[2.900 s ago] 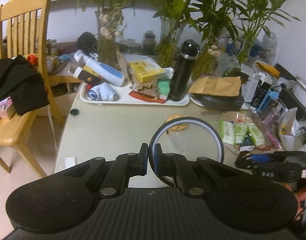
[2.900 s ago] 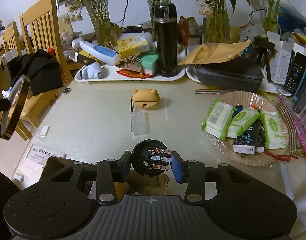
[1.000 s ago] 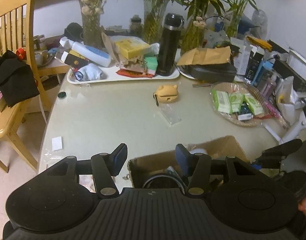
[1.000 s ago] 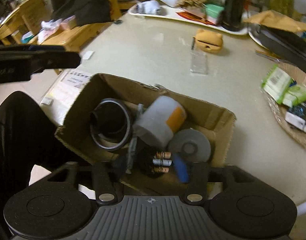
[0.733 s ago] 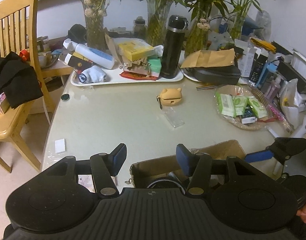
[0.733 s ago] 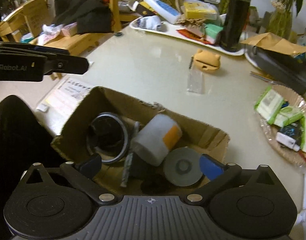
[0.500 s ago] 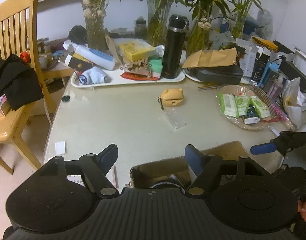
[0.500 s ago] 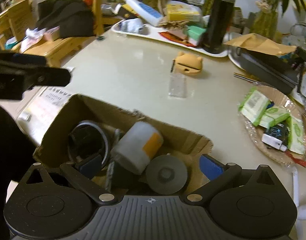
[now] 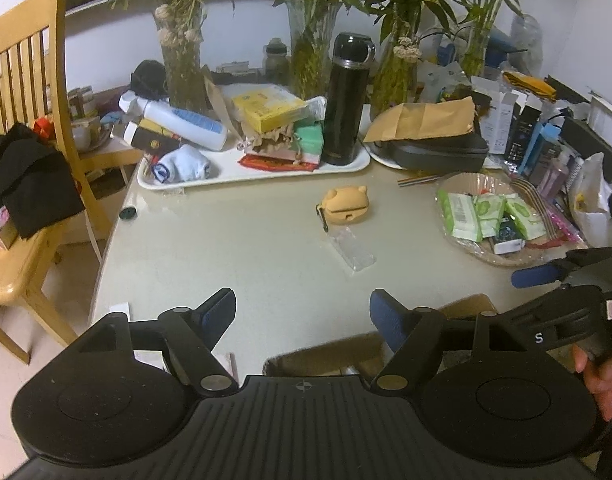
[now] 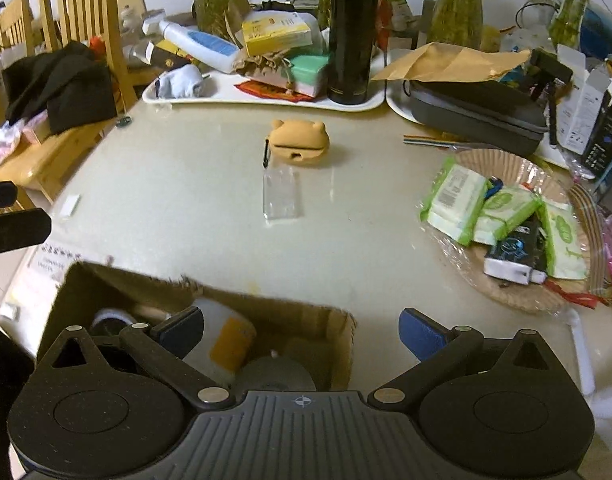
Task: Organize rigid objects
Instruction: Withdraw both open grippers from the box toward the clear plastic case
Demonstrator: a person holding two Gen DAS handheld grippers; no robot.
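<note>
Both the left claw (image 9: 301, 312) and right claw (image 10: 301, 332) have just spread open and empty, the ring and round black part now lying in the cardboard box (image 10: 338, 320) on the table (image 10: 185, 184), so the bear-shaped case (image 10: 299, 136) looks next

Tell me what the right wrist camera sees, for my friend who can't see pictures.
The right tool hangs open and empty over a cardboard box of odds and ends. Beyond it on the pale table sit a tan bear-shaped case and a clear plastic case.
</note>
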